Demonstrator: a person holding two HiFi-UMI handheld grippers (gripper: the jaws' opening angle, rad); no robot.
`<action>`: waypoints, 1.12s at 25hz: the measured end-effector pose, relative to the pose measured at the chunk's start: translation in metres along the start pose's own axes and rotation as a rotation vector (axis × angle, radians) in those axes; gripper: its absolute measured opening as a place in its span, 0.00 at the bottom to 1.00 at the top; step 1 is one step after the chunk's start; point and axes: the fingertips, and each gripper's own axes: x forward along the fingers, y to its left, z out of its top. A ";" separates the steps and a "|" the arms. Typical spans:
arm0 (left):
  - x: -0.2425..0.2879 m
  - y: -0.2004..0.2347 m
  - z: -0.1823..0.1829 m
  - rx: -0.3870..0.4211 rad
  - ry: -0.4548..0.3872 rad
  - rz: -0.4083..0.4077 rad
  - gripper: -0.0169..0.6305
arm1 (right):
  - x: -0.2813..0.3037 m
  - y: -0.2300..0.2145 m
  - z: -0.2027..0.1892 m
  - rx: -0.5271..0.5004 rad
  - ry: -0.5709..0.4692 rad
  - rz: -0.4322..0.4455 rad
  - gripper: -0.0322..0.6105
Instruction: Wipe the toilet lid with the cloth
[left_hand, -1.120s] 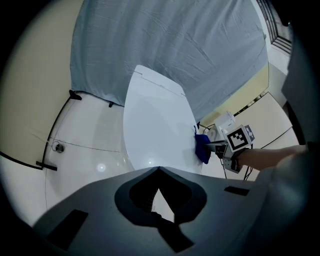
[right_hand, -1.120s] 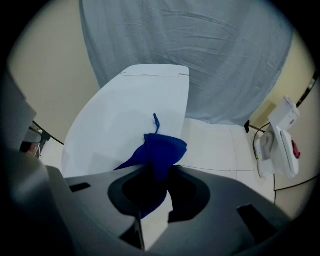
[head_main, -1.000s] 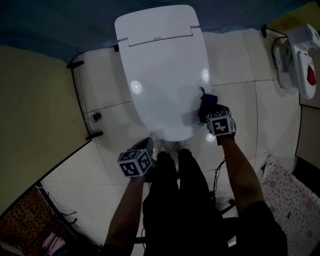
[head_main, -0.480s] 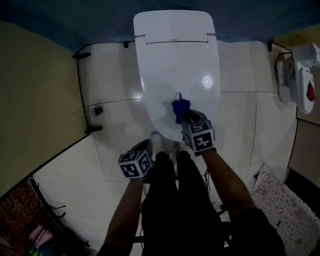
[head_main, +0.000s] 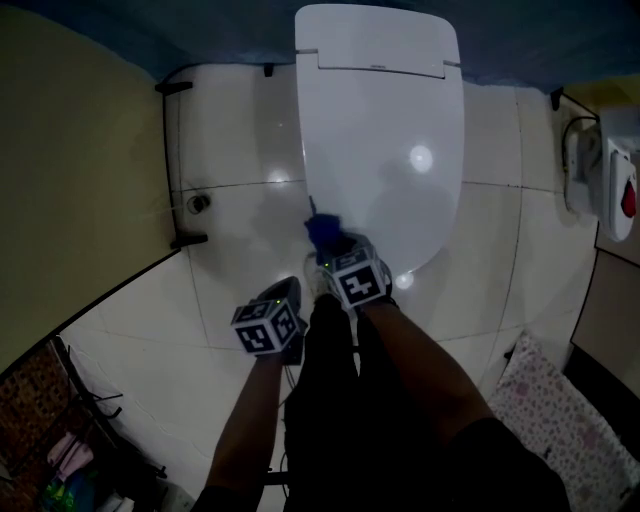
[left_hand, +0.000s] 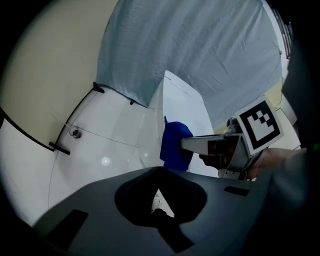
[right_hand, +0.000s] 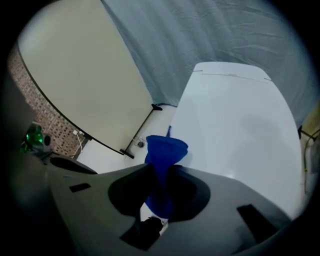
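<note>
The white toilet lid (head_main: 385, 140) is closed and fills the upper middle of the head view; it also shows in the right gripper view (right_hand: 235, 120). My right gripper (head_main: 325, 245) is shut on a blue cloth (head_main: 322, 231), which sits at the lid's front left edge. The cloth bunches up out of the jaws in the right gripper view (right_hand: 162, 155) and shows beside the right gripper in the left gripper view (left_hand: 175, 142). My left gripper (head_main: 285, 300) hangs lower left over the floor, jaws shut with nothing between them (left_hand: 157, 197).
White floor tiles (head_main: 230, 240) surround the toilet. A beige wall (head_main: 70, 180) with a black base strip runs along the left. A white fixture with a red mark (head_main: 610, 180) hangs at the right. A patterned mat (head_main: 560, 420) lies lower right. The person's dark legs stand below the grippers.
My right gripper has carried the blue cloth from the lid's right front edge across the front to its left front edge. The left gripper has stayed roughly in place.
</note>
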 end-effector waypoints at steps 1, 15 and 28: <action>0.002 -0.002 -0.001 0.002 0.003 -0.006 0.03 | 0.001 -0.008 -0.007 0.000 0.018 -0.020 0.17; 0.027 -0.045 -0.006 0.067 0.030 -0.051 0.03 | -0.036 -0.126 -0.085 0.106 0.022 -0.166 0.17; 0.045 -0.098 -0.013 0.130 0.054 -0.087 0.03 | -0.082 -0.190 -0.116 0.218 -0.001 -0.232 0.17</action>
